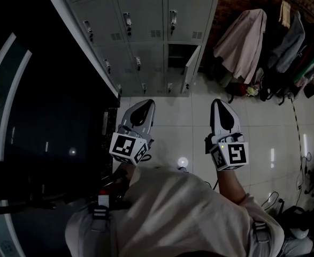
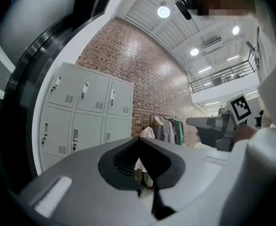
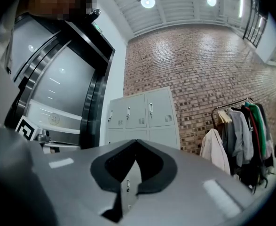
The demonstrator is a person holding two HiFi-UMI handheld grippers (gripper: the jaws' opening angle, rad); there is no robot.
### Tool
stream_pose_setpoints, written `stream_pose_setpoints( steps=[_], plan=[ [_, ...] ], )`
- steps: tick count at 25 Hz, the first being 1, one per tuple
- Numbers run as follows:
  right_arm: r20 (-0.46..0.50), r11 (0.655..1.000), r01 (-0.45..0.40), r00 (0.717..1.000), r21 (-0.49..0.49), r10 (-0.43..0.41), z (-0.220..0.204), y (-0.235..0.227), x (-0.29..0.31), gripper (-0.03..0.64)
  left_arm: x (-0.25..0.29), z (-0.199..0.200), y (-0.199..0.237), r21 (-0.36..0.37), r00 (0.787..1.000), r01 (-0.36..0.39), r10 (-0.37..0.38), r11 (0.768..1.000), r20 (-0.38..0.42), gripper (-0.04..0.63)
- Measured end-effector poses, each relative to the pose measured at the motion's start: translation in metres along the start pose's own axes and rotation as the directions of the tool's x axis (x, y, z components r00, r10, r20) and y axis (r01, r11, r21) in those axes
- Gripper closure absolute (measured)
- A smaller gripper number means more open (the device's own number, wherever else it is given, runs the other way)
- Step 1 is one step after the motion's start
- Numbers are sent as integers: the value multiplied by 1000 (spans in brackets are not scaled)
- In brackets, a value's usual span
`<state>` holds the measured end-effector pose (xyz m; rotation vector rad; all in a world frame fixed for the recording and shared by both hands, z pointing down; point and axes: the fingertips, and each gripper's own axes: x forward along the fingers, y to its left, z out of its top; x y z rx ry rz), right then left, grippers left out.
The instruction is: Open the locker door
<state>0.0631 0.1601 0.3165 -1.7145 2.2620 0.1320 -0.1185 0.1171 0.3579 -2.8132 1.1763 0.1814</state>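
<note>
A bank of grey lockers [image 1: 146, 25] stands ahead against the wall. One low door [image 1: 192, 68] at its right end hangs ajar, with a dark compartment [image 1: 176, 55] beside it; the other doors look closed. My left gripper [image 1: 145, 105] and right gripper [image 1: 219, 104] hover side by side over the white tiled floor, short of the lockers and touching nothing. Both are shut and hold nothing. In the left gripper view the left gripper [image 2: 139, 141] points at the lockers [image 2: 86, 112]. In the right gripper view the right gripper [image 3: 137, 141] faces the lockers [image 3: 142, 114] too.
A rack of hanging coats [image 1: 269, 42] stands against the brick wall right of the lockers, with bags on the floor below it. A dark glass partition [image 1: 39, 116] fills the left side. Cables [image 1: 301, 175] lie on the tiles at the far right.
</note>
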Motion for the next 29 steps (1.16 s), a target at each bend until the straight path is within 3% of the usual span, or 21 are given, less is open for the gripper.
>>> stream_pose_setpoints(
  steps=[22,29],
  plan=[
    [-74,998,-4,997,66,9,-55,-8,-3,617,2,-34,-3,-22,999,29,-30,999,-15,595],
    [-108,998,-6,994,67,13,-78,1,-5,617,-12,-47,7,-41,1000,3,-4,999,-21,595]
  ],
)
